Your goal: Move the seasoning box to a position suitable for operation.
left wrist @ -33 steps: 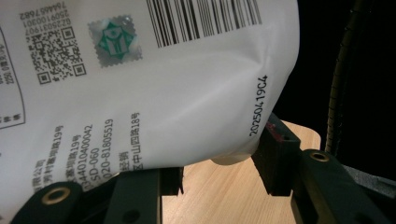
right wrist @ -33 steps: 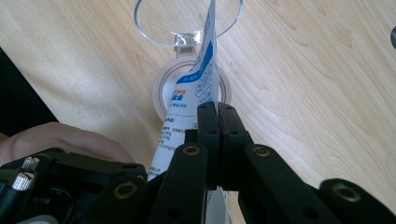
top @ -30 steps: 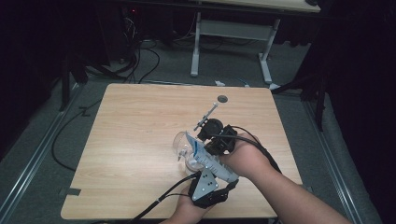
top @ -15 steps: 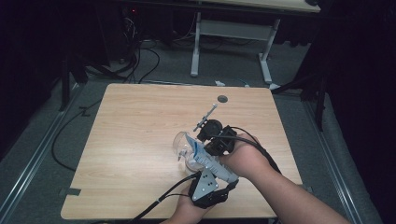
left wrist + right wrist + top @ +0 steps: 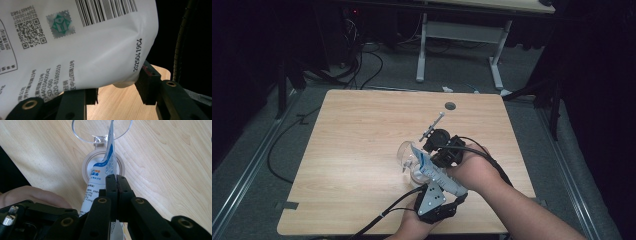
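**Pouch held between two grippers over a clear cup**

While both hands work near the front right of the wooden bench (image 5: pixel 362 150), a white pouch (image 5: pixel 432 170) with blue print is held between the two grippers. The left gripper (image 5: pixel 116 92), seen in the high view under its grey three-cornered plate (image 5: pixel 432 196), has its jaws set against the lower body of the pouch (image 5: pixel 82 50); the pouch bulges between them, and the jaws appear clamped on it. A barcode, a QR code and the stamp "20250419C4" are legible on this face.

The right gripper (image 5: pixel 116 182) has its jaws pressed together on a thin edge of the pouch (image 5: pixel 103 170). Beyond that gripper, a clear plastic cup (image 5: pixel 100 135) stands on the bench, and a pale ring (image 5: pixel 87 167) lies just beside it, under the pouch. In the high view the cup (image 5: pixel 404 152) is just left of the pouch, near the right hand (image 5: pixel 472 170).

A small round hole (image 5: pixel 450 106) marks the far side of the bench top.
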`<state>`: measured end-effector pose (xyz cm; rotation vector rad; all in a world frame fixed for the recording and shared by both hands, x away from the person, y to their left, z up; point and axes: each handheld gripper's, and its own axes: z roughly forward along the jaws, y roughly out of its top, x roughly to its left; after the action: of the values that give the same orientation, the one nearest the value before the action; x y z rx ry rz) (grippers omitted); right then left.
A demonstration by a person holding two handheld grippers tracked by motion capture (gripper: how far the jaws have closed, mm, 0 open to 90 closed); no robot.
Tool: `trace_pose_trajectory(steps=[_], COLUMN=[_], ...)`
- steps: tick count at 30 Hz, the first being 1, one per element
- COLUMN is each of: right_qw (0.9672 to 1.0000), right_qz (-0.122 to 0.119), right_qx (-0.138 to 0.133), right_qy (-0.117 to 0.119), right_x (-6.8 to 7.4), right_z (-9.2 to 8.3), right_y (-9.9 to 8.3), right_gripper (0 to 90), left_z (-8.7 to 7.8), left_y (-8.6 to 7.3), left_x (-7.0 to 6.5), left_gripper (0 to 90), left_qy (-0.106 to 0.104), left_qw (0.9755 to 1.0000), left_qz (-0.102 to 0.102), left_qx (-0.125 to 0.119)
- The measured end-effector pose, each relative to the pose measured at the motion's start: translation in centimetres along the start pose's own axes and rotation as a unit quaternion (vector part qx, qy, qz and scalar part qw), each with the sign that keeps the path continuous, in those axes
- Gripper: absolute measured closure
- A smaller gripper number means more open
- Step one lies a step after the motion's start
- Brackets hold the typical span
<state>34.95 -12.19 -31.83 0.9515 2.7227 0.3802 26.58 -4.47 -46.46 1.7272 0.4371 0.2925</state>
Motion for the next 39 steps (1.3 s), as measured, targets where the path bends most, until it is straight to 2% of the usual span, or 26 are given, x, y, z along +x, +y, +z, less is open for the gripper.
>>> trace_pose_trajectory(steps=[39], right_qw=[1.0000], right_qz=[-0.006], right_qx=[0.001], right_qy=[-0.003], right_x=[0.03], right_z=[0.21], right_y=[0.35], right_gripper=[89.8], left_z=[-0.04], left_y=[0.24], left_x=[0.06], left_gripper=[56.9], left_qy=[0.001], left_qw=[0.9999], left_qz=[-0.009], left_qx=[-0.008])
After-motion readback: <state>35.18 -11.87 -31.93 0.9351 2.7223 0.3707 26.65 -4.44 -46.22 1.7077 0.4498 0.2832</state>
